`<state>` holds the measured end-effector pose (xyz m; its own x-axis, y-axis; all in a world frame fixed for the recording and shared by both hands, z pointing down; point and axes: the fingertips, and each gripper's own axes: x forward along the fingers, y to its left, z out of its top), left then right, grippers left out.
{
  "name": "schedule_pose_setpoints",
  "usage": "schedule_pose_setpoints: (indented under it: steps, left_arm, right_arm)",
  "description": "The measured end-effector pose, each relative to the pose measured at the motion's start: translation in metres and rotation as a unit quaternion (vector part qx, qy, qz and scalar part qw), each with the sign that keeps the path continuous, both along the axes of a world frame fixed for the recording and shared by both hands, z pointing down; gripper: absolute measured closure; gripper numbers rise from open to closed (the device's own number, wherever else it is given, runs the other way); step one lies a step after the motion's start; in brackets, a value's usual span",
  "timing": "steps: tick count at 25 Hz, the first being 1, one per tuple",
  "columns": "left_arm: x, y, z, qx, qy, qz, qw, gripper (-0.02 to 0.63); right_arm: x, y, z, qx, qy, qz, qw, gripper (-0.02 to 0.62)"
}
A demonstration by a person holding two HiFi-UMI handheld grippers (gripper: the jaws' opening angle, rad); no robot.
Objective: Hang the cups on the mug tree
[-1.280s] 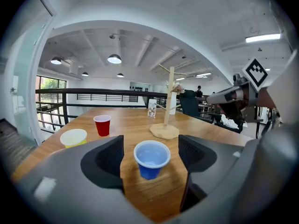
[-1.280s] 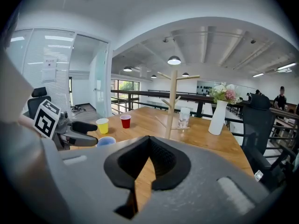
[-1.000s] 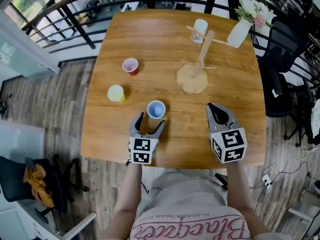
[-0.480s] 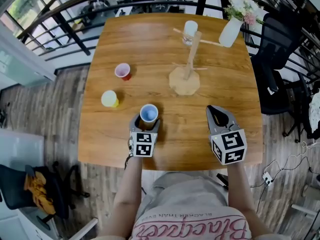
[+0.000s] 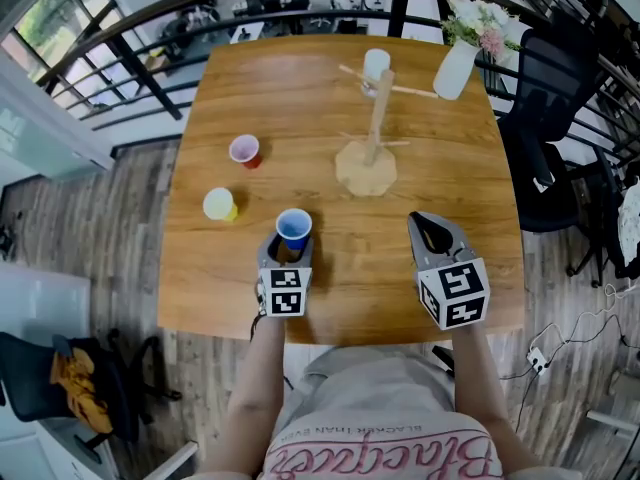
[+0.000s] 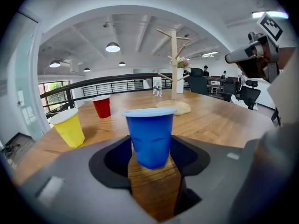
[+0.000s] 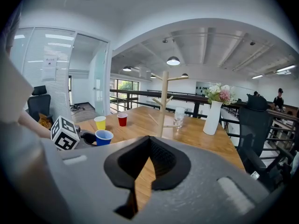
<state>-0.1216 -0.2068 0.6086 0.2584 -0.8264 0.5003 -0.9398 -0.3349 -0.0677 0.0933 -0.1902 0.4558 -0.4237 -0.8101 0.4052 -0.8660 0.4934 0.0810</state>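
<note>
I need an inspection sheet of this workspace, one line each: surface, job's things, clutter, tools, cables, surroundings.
Surface: wooden table, no spills seen.
Job's things: mug tree upright; clear cup at it, hung or standing unclear; red cup and yellow cup upright, apart; blue cup near the front edge.
Clutter: white vase with flowers at the far right corner.
Tools: left tool closing on the blue cup, its wall dented; right tool shut, empty.
Cables: floor cables at right.
Surroundings: railing, office chair.
</note>
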Motion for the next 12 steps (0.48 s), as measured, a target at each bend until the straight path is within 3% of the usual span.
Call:
schedule_pose_setpoints:
  steps: [12]
  left_arm:
    - [-0.011, -0.012, -0.055, 0.061, -0.001, -0.011, 0.9981, 0.337]
  right_arm:
    - [-0.007, -0.006, -0.019, 0.023, -0.027, -0.003, 0.999, 0.594]
